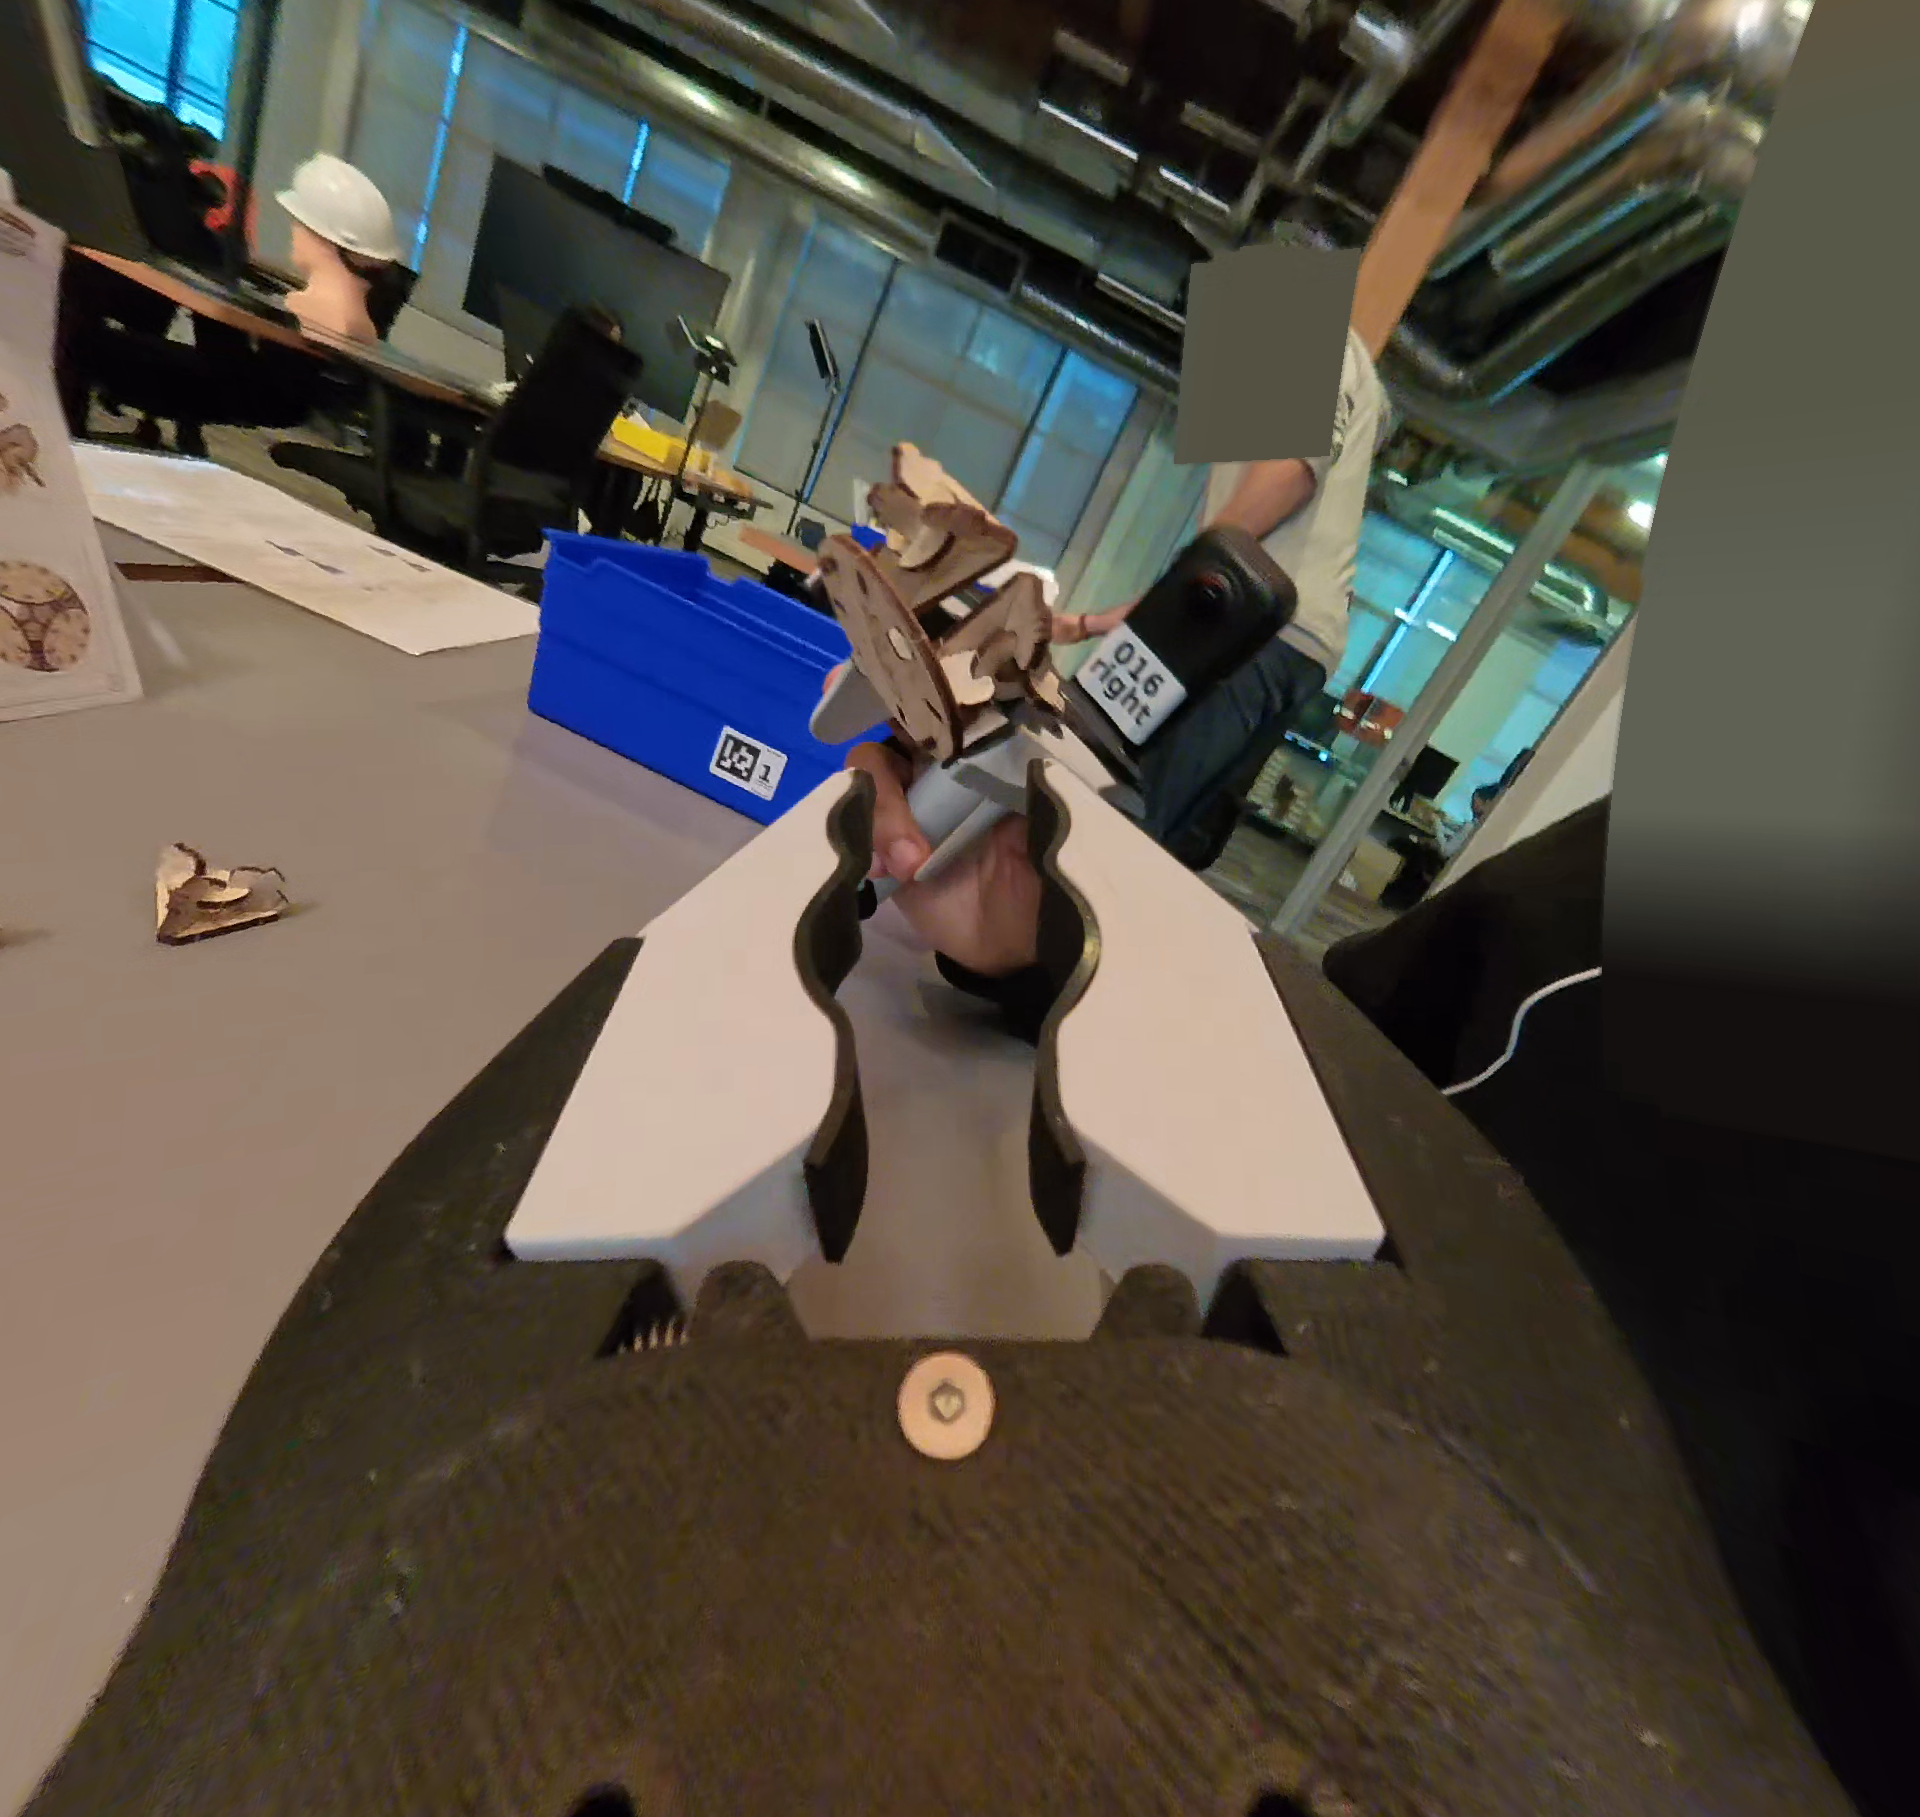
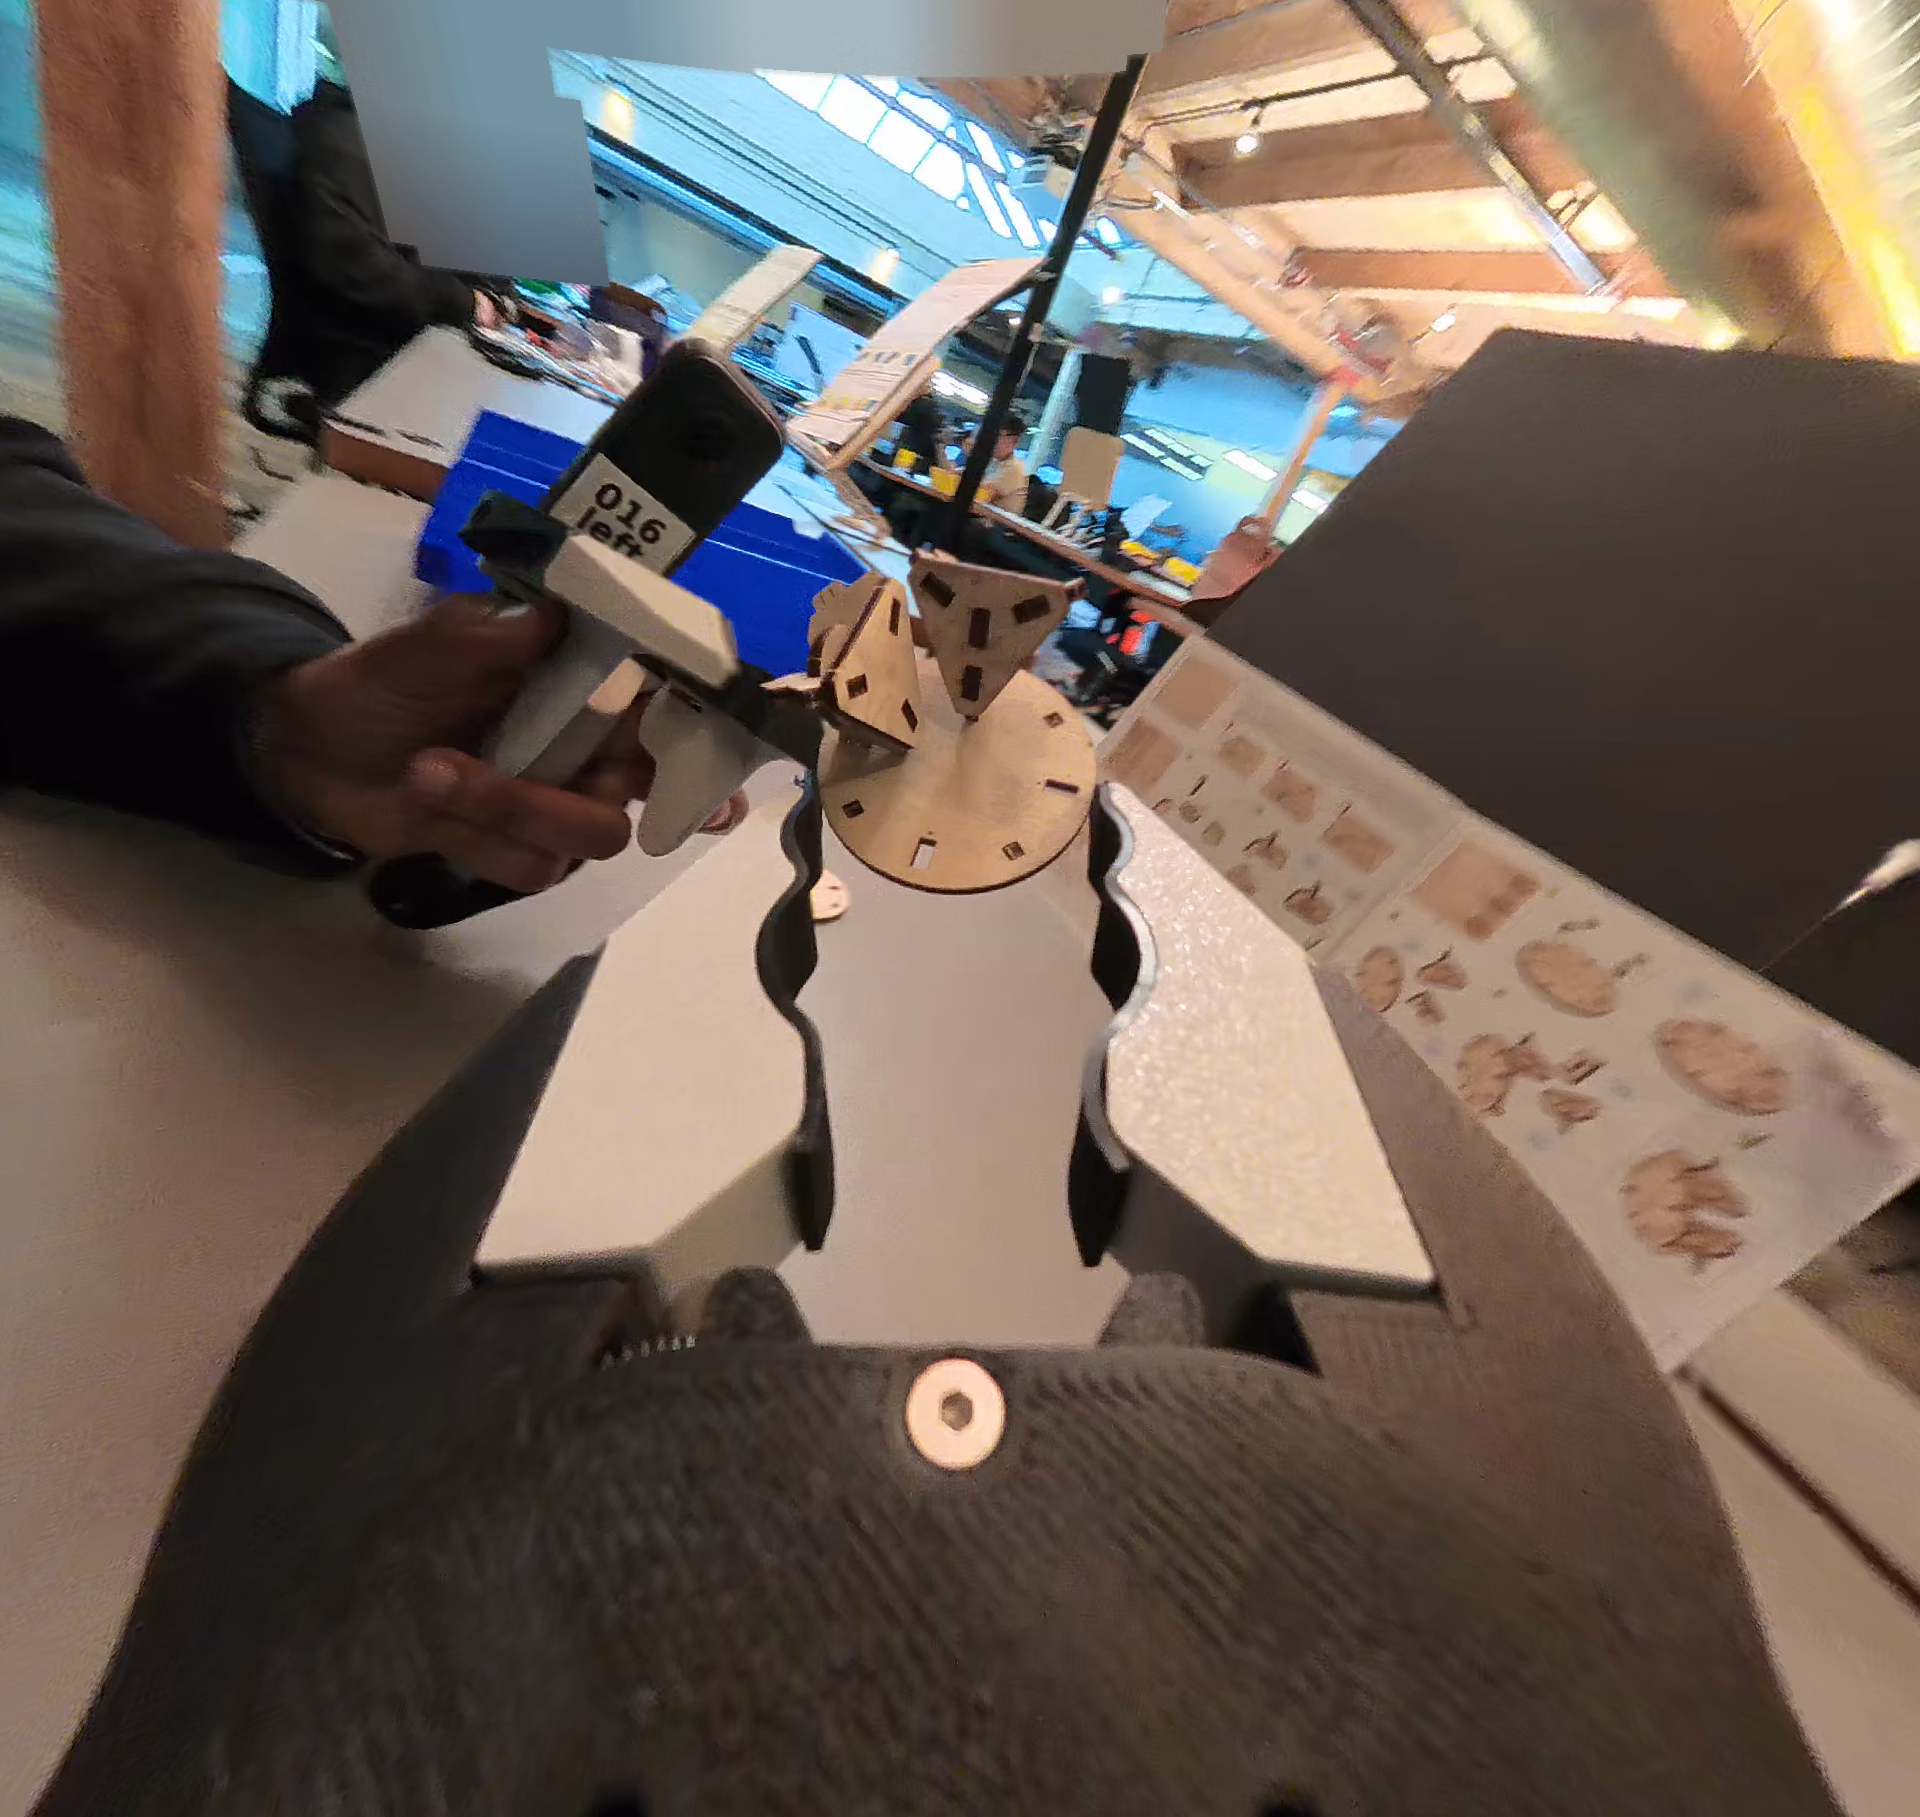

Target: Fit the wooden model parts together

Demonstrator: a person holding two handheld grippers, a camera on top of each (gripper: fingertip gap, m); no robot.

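Plywood disc (image 2: 956, 791) bearing two upright triangular pieces (image 2: 987, 635) sits clamped by its rim at the right hand-held gripper's (image 2: 951, 822) fingertips, above the surface (image 2: 208, 1040), while the left hand-held gripper (image 1: 951, 780), jaws parted and empty, noses just beside them.

Two low, close wrist views facing each other, sharing the wooden model (image 1: 920, 624), blue bin (image 2: 748, 572)

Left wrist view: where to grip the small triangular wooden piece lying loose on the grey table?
Likely from above, pinching the triangular wooden piece across its two long sides: it lies low on the grey table, offering little height for sideways gripping.
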